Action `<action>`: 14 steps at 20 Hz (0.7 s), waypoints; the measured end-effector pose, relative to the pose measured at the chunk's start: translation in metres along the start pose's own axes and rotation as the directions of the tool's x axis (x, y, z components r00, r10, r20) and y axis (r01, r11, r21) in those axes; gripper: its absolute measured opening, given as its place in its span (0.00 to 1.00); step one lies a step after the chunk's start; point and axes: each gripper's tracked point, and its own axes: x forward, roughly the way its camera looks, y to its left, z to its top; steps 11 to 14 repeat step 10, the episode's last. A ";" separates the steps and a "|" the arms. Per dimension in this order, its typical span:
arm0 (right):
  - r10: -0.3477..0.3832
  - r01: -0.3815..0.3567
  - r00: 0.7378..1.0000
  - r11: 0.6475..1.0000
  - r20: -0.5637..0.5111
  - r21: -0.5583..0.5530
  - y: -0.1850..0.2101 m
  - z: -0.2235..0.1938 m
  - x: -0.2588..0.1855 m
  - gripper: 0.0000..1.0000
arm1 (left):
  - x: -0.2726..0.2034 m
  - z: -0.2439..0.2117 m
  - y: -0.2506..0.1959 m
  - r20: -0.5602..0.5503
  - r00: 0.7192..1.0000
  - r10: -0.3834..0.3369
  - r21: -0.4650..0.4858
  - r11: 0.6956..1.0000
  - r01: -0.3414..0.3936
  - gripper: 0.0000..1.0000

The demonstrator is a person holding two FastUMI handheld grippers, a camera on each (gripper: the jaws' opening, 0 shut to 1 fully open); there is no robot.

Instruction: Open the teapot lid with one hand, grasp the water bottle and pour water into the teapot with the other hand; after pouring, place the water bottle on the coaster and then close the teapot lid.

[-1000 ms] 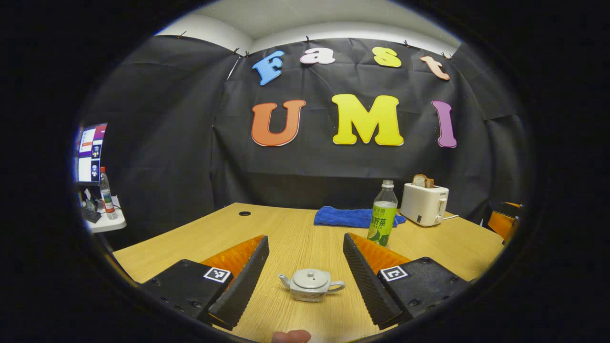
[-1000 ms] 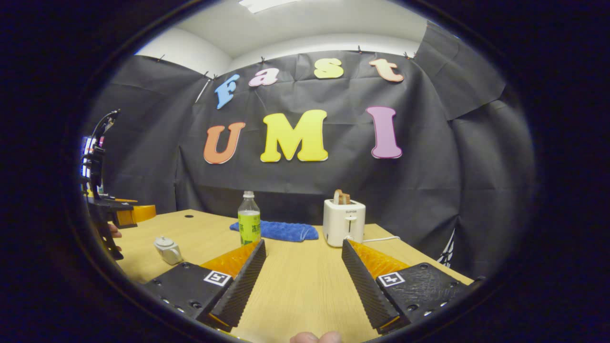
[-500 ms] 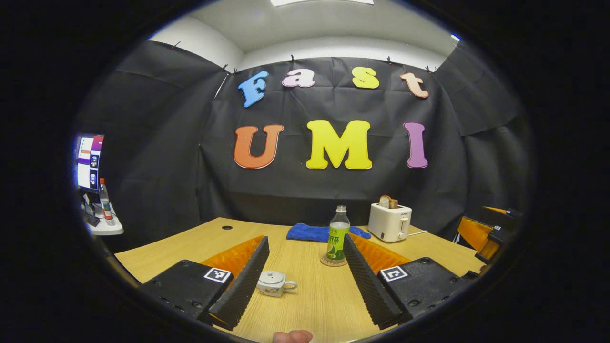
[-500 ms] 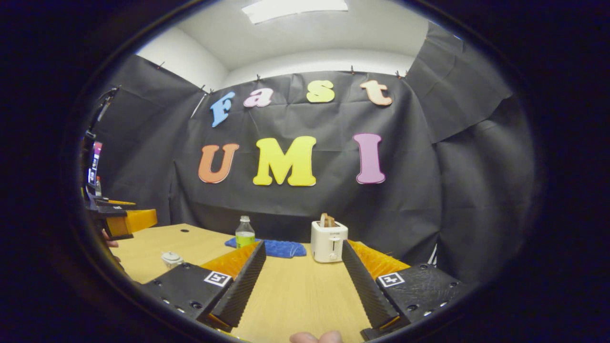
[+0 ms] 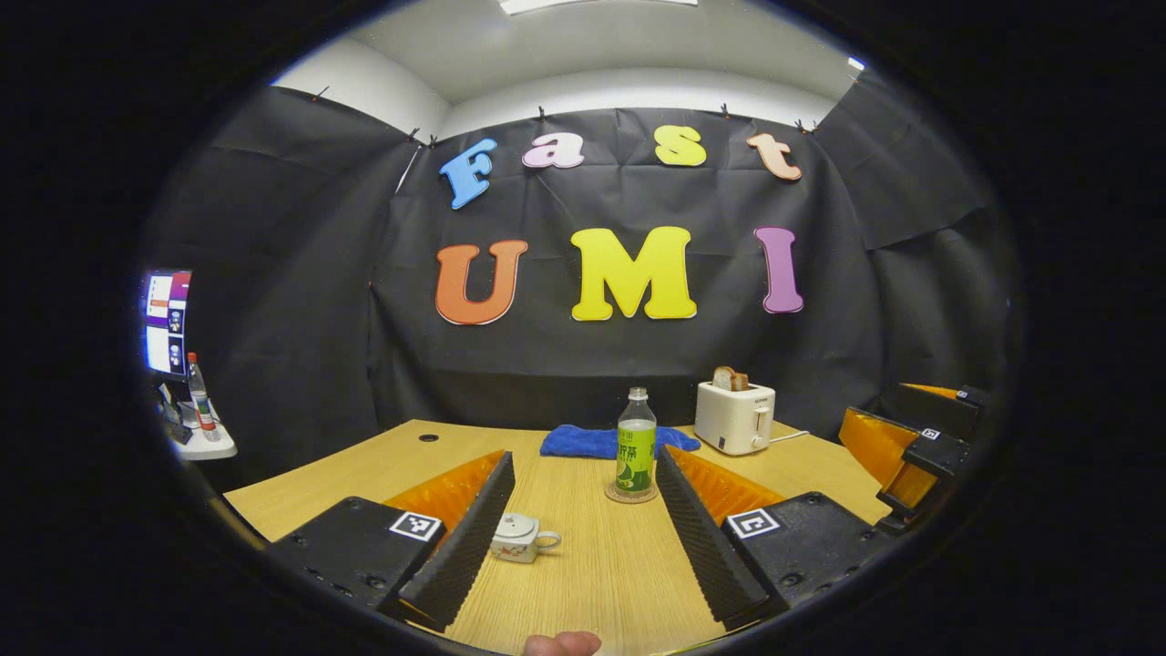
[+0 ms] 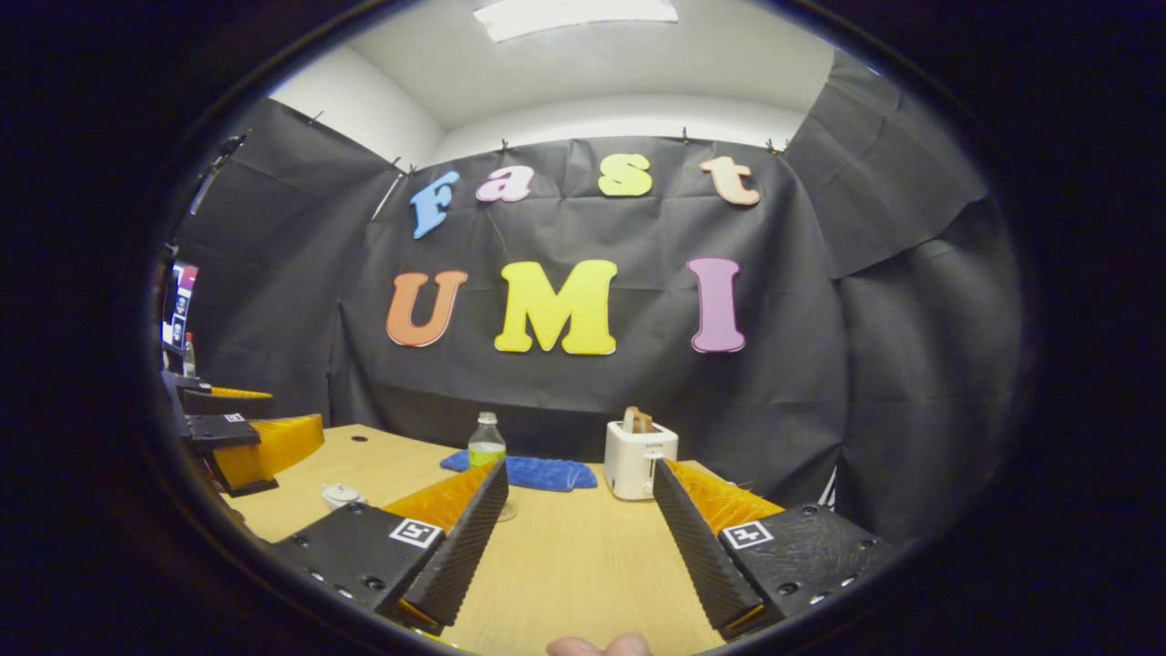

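A small white teapot with its lid on sits on the wooden table, just beside my left gripper's left finger. The green-labelled water bottle stands upright on a round coaster farther back. My left gripper is open and holds nothing. At the right edge of the left gripper view, the right gripper hovers over the table. In the right gripper view, my right gripper is open and holds nothing. The teapot, the bottle and the left gripper lie to its left.
A blue cloth lies behind the bottle. A white toaster with bread in it stands at the back right, its cord trailing right. A side shelf with a monitor and another bottle is off the table's left.
Both grippers have drawn back from the table's objects and tilted up, so the teapot and bottle look smaller and farther. The teapot has slid from between my left fingers toward the left one.
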 end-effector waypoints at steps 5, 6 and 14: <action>0.014 -0.014 1.000 1.000 -0.019 0.002 0.012 -0.003 0.006 0.96 | 0.003 -0.003 0.021 -0.009 0.999 0.039 -0.006 0.999 -0.039 0.98; 0.016 -0.016 1.000 1.000 -0.023 0.001 0.015 -0.004 0.007 0.96 | 0.004 -0.004 0.024 -0.009 0.999 0.043 -0.005 0.999 -0.043 0.98; 0.029 -0.029 0.999 1.000 -0.038 0.000 0.022 -0.007 0.011 0.96 | 0.005 -0.006 0.026 -0.014 0.999 0.046 0.005 0.999 -0.046 0.98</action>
